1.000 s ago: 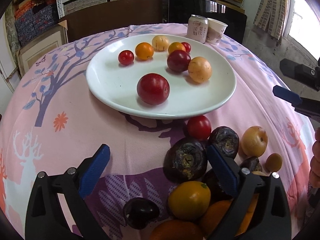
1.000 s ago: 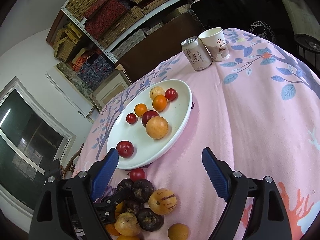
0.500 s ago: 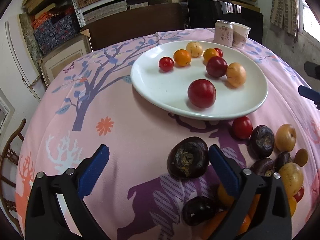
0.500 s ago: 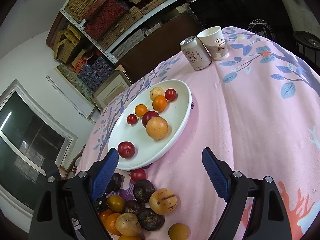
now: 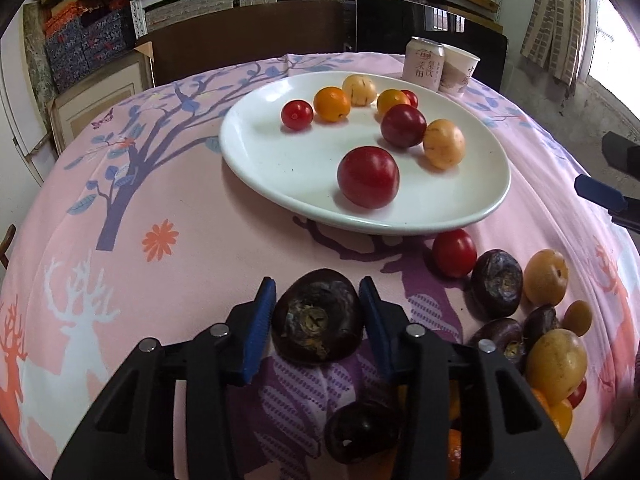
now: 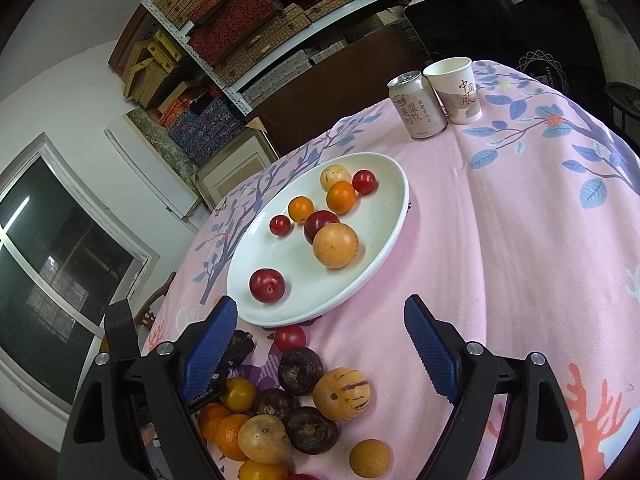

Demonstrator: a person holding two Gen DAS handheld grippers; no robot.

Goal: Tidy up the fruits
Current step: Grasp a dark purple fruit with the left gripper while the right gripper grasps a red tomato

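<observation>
Dark purple fruit [image 5: 318,316] on the cloth; seven fruits on white plate [image 5: 280,160]

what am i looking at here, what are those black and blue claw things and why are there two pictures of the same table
Those claws are hand-held grippers, one in each of a person's hands, each with a fisheye camera looking along its blue fingers. So you get two views of one table. In the left view, the left gripper has just been closing on a dark purple fruit, which sits between its pads. In the right view, the right gripper is open and holds nothing. A white plate holds some fruit; more lies in a loose pile on the pink tablecloth. A can and a paper cup stand behind the plate.
</observation>
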